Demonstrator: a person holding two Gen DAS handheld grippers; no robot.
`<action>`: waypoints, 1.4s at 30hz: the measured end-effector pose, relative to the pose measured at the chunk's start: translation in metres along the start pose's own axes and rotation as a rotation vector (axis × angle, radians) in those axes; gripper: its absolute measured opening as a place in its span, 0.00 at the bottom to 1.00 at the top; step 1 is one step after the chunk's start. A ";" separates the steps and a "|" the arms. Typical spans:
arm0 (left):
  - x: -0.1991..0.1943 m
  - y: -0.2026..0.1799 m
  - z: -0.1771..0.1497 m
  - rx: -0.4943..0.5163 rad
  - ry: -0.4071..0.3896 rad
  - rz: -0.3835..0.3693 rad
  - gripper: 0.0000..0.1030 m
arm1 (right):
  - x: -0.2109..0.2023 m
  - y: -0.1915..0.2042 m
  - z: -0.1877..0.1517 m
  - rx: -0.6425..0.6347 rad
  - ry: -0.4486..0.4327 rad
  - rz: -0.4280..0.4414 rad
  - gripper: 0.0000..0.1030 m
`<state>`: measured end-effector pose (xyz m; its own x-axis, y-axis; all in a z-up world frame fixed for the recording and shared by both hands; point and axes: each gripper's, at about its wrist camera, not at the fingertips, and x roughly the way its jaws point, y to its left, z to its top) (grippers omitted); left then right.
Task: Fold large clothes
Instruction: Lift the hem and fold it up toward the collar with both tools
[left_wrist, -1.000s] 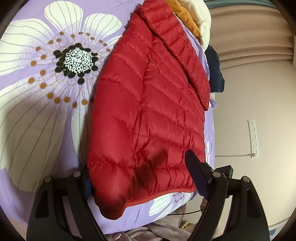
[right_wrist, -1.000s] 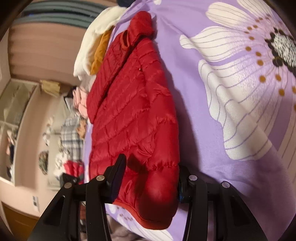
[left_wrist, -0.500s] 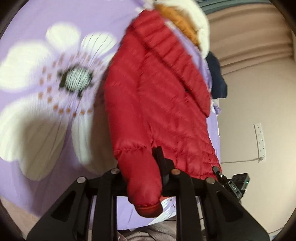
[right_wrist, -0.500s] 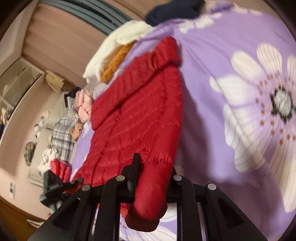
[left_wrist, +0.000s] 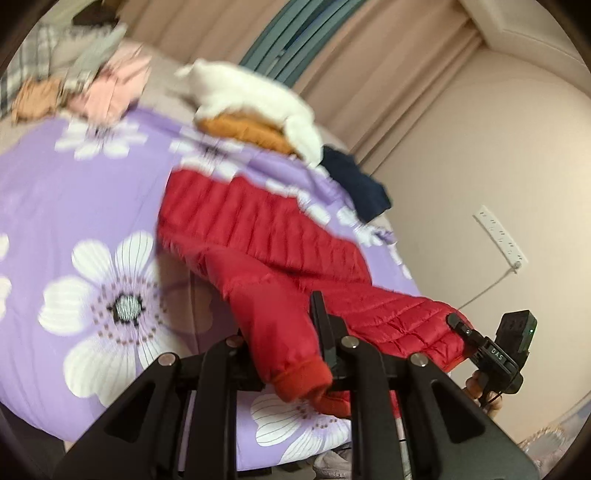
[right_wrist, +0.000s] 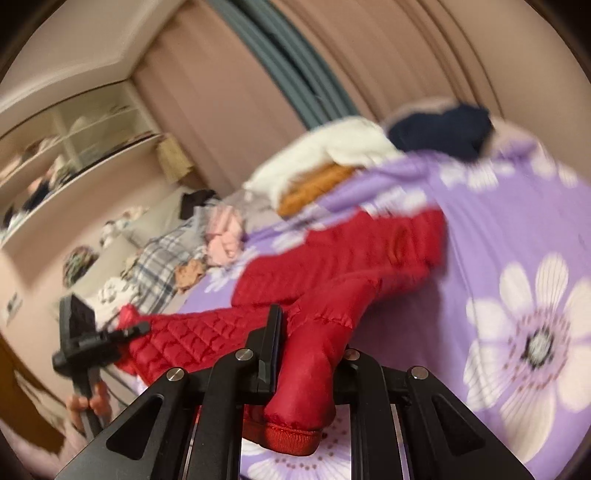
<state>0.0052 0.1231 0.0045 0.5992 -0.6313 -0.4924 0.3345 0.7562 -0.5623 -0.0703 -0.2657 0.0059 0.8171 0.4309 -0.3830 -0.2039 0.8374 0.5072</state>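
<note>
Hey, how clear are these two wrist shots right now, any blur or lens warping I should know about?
Left wrist view: red jacket and purple floral bedspread smeared by motion blur; the left gripper itself is sharp. Right wrist view: blurrier, shelves soft, right gripper crisp. Both: fisheye bends the walls, dark corners.

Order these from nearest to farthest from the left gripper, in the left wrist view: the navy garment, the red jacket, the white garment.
1. The red jacket: clamped at its cuff between the fingers of the left gripper, lower centre.
2. The navy garment: beyond the jacket, at the bed's right edge.
3. The white garment: farthest, at the top, lying on an orange garment.
</note>
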 end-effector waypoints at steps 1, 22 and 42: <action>-0.008 -0.003 0.003 0.011 -0.019 -0.011 0.17 | -0.006 0.006 0.004 -0.026 -0.012 0.012 0.17; -0.023 -0.023 0.037 0.027 -0.085 -0.069 0.19 | -0.029 -0.001 0.040 0.027 -0.109 0.063 0.17; 0.127 0.033 0.101 -0.075 0.067 0.083 0.21 | 0.094 -0.087 0.075 0.231 0.009 -0.080 0.17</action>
<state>0.1662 0.0853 -0.0093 0.5717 -0.5793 -0.5810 0.2293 0.7927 -0.5648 0.0644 -0.3235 -0.0164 0.8207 0.3702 -0.4351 -0.0095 0.7704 0.6375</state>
